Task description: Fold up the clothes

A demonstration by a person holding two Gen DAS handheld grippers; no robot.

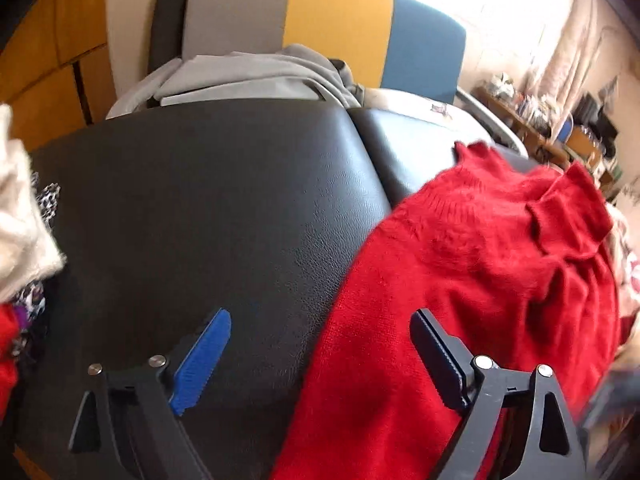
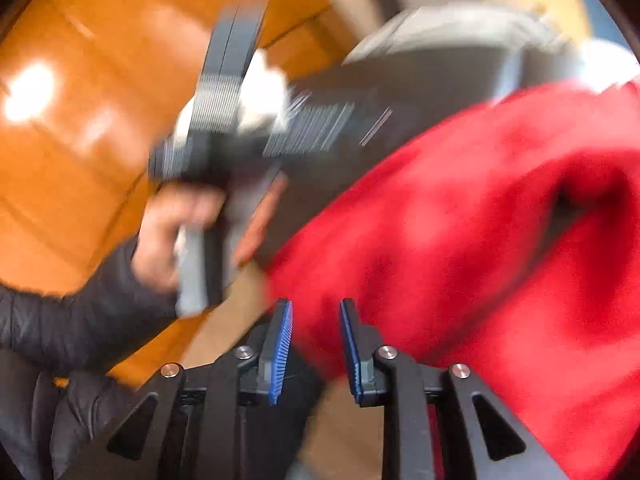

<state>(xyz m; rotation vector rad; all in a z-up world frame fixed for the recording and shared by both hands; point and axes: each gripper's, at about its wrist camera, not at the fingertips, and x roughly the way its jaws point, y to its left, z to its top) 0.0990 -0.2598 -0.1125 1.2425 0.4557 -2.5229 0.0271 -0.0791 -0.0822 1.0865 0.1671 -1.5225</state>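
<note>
A red knit sweater (image 1: 472, 272) lies spread on the right part of a black leather seat (image 1: 208, 208). My left gripper (image 1: 320, 340) is open wide just above the seat, its right finger over the sweater's lower edge, holding nothing. In the blurred right wrist view the red sweater (image 2: 460, 220) fills the right side. My right gripper (image 2: 316, 332) has its jaws a small way apart with red fabric showing at the gap; I cannot tell if it grips it. The left gripper body (image 2: 224, 120) shows there, held in a hand.
A grey folded garment (image 1: 256, 76) lies at the back of the seat before a grey, yellow and blue chair back (image 1: 336, 28). White fluffy and leopard-print clothes (image 1: 24, 208) pile at the left. A cluttered shelf (image 1: 560, 128) stands at the right. Orange wood floor (image 2: 80, 120).
</note>
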